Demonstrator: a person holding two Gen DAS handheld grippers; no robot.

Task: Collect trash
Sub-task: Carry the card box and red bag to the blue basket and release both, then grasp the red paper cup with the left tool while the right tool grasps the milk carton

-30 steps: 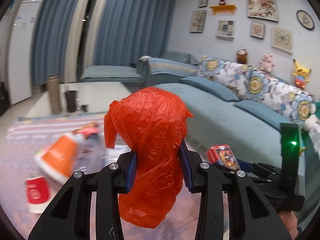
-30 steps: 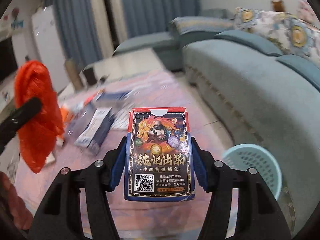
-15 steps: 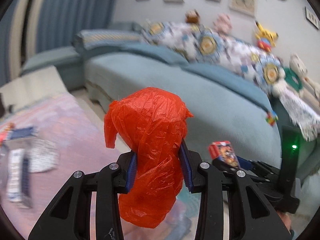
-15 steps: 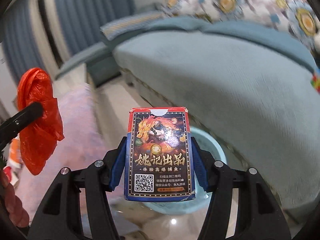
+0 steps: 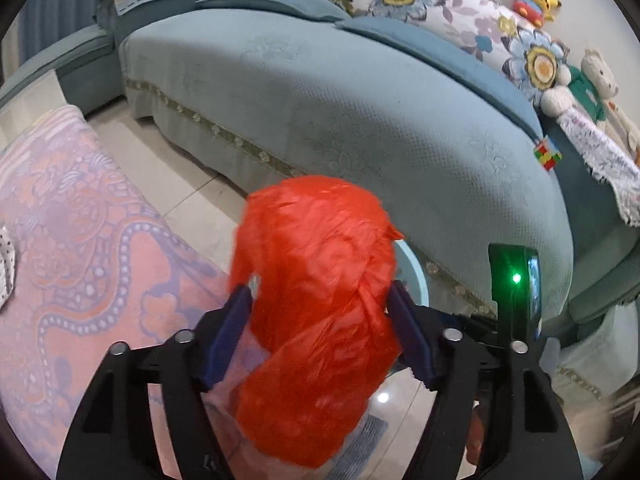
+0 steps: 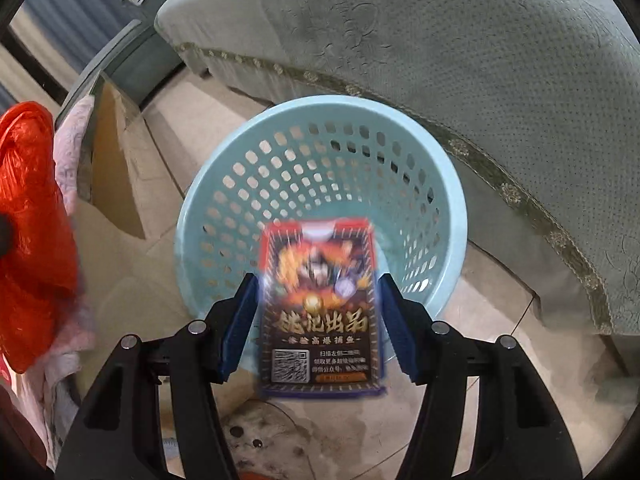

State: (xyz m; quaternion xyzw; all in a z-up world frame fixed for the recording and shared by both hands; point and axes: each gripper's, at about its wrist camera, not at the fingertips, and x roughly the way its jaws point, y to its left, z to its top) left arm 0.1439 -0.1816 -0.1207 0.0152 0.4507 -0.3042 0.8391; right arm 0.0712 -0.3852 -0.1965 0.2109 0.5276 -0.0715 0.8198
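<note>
A crumpled red plastic bag [image 5: 316, 320] sits between the fingers of my left gripper [image 5: 320, 332]; the jaws stand wider than before and the bag looks blurred. It also shows at the left edge of the right wrist view [image 6: 32, 232]. A card box [image 6: 320, 312] with a dark picture and red top sits blurred between the fingers of my right gripper [image 6: 318, 324], whose pads stand slightly off its sides. A light blue perforated basket [image 6: 440, 184] stands on the floor right below and ahead of the box; a bit of its rim [image 5: 412, 268] shows behind the bag.
A teal sofa [image 5: 360, 100] runs along the right, close to the basket, with floral cushions and plush toys on its back. A pink patterned rug [image 5: 80, 240] lies at left. A low table edge [image 6: 116, 160] stands left of the basket. Tiled floor lies between.
Both grippers swung right and down from the rug to above the basket by the sofa. Both sets of jaws have spread wider, and the bag and box appear blurred as if loosening.
</note>
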